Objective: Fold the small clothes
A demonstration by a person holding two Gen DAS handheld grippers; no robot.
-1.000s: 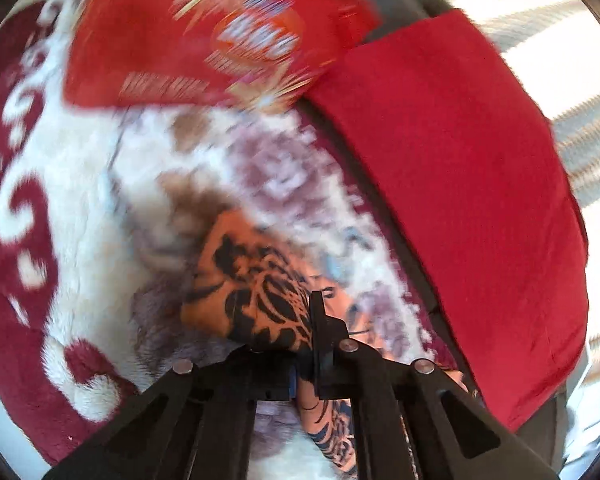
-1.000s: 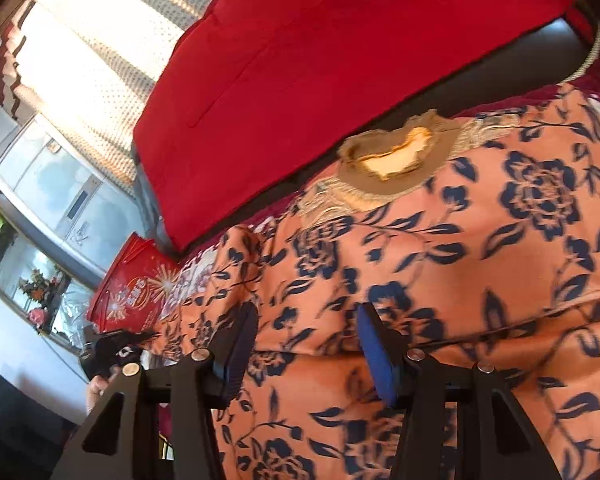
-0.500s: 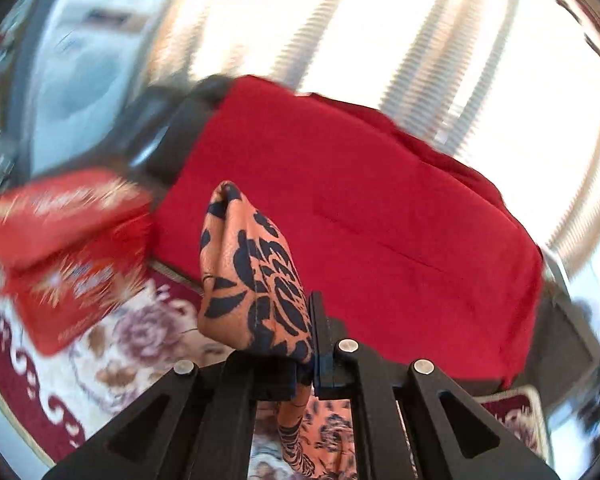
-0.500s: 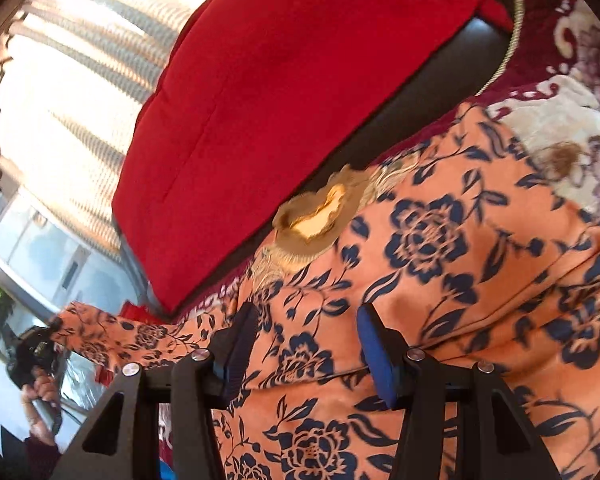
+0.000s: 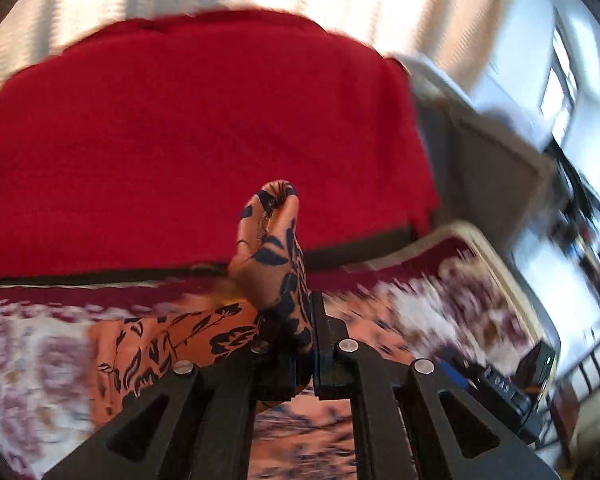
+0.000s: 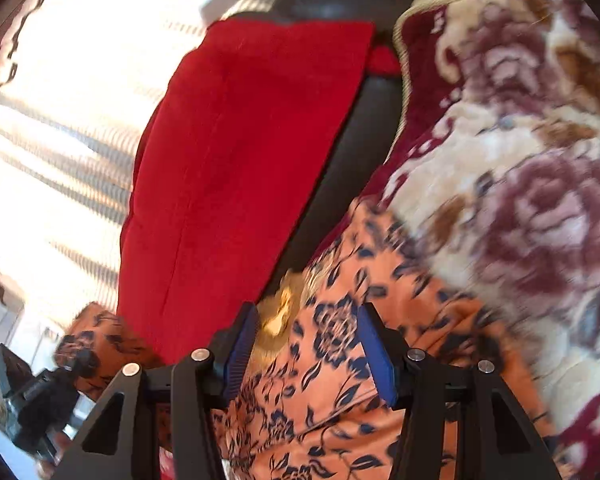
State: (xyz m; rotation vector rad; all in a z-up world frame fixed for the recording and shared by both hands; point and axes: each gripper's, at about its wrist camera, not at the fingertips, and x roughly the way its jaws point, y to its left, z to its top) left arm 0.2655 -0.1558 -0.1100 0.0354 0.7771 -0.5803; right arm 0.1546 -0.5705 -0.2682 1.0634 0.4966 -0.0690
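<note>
I read only one marking: pale characters resembling "0A3" on the black device (image 5: 500, 390) at the lower right of my left wrist view. Blur leaves them uncertain. Nothing else legible.

The left wrist view looks out along its fingers, tilted downward, close over the orange floral garment (image 5: 168, 340) toward the red cushion (image 5: 204, 140). The right wrist view sits low and rolled, close above the same garment (image 6: 340, 360) on the floral blanket (image 6: 520, 200). Both share cushion (image 6: 240, 160), garment and blanket (image 5: 440, 300).
</note>
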